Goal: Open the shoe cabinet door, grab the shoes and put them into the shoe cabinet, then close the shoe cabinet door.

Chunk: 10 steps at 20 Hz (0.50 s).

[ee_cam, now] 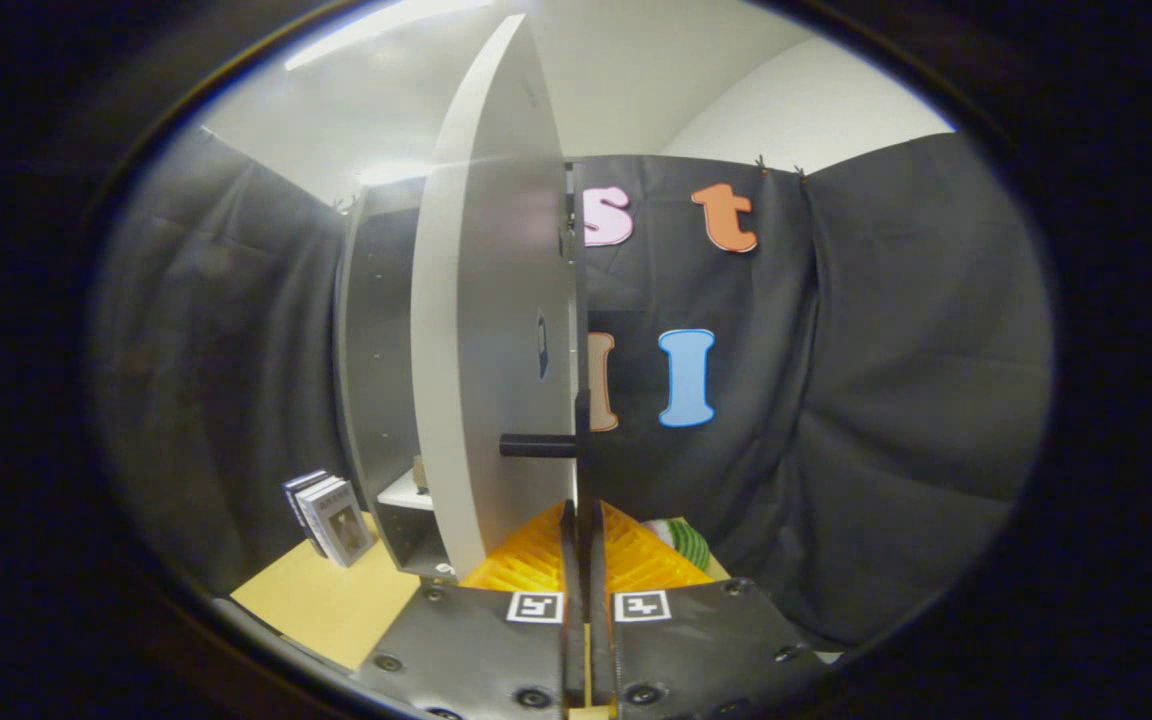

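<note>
The shoe cabinet (376, 380) stands to the left, dark inside, with a pale shelf (406, 493) low down and a small object (420, 474) on it that is too hidden to identify. Its light grey door (486, 350) is swung open and faces me almost edge-on. A black bar handle (536, 445) sticks out near the door's free edge. My gripper (583, 512) is shut, its fingers pressed together, the tips right at the door's free edge just below the handle. A green-and-white striped thing (684, 541), possibly a shoe, lies beyond the fingers to the right.
An orange ribbed mat or rack (641, 560) lies just ahead of the fingers, under the door's lower corner. Several upright books (328, 518) lean left of the cabinet on a tan surface (326, 605). Black cloth walls close in all round.
</note>
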Available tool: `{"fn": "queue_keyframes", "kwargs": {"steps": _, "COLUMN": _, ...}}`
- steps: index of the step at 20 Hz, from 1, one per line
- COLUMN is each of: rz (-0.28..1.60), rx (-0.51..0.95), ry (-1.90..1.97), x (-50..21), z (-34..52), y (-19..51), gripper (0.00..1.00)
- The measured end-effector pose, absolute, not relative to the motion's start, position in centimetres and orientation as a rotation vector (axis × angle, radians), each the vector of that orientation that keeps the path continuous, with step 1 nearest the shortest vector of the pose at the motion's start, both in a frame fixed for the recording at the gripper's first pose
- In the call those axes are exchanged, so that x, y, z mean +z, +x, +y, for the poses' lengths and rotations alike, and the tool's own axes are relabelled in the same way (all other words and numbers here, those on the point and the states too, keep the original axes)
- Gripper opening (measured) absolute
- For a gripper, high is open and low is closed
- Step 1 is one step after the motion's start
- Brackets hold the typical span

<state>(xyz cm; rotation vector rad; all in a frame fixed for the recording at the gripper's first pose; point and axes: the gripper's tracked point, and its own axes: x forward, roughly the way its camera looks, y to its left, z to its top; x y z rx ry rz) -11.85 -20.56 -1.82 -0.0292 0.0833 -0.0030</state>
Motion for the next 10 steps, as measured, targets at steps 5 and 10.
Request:
{"fn": "queue_keyframes", "kwargs": {"steps": 5, "rz": 0.090, "rx": 0.016, "ry": -0.018, "x": -1.7, "z": -22.6, "y": -11.5, "gripper": 0.02}}
{"fn": "queue_keyframes", "kwargs": {"steps": 10, "rz": 0.072, "rx": 0.004, "ry": 0.015, "x": -0.9, "z": -24.7, "y": -13.2, "gripper": 0.02}}
